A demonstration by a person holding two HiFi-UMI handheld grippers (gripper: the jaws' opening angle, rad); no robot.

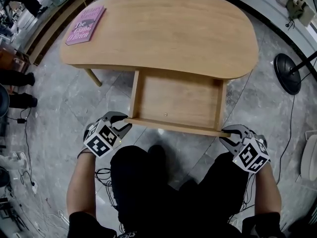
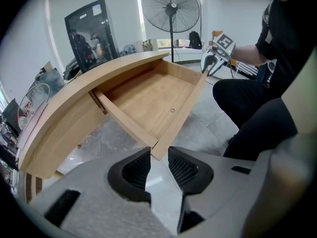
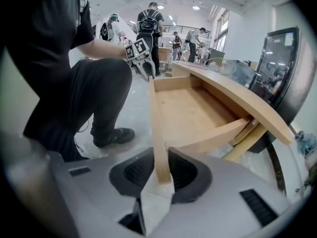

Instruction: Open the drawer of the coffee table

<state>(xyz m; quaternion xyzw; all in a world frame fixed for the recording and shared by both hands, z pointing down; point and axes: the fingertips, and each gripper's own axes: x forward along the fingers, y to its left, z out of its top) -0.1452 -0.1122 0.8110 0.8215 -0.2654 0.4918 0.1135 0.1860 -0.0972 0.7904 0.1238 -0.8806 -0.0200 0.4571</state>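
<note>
The wooden coffee table (image 1: 163, 31) has its drawer (image 1: 173, 98) pulled out toward me, and the drawer is empty. My right gripper (image 1: 224, 134) is at the right end of the drawer front (image 1: 173, 126). In the right gripper view the board (image 3: 159, 133) runs deep between the pads, and the right gripper (image 3: 159, 171) is shut on it. My left gripper (image 1: 128, 122) is at the front's left corner. In the left gripper view that corner (image 2: 159, 150) only reaches the fingertips. The left gripper (image 2: 158, 158) stands open, with floor showing between its pads.
A pink book (image 1: 85, 25) lies on the tabletop's far left. A fan's black base (image 1: 287, 73) stands on the floor at the right, and cables (image 1: 25, 133) trail at the left. My knees (image 1: 148, 182) are close under the drawer front. A dark screen (image 2: 91, 31) is beyond the table.
</note>
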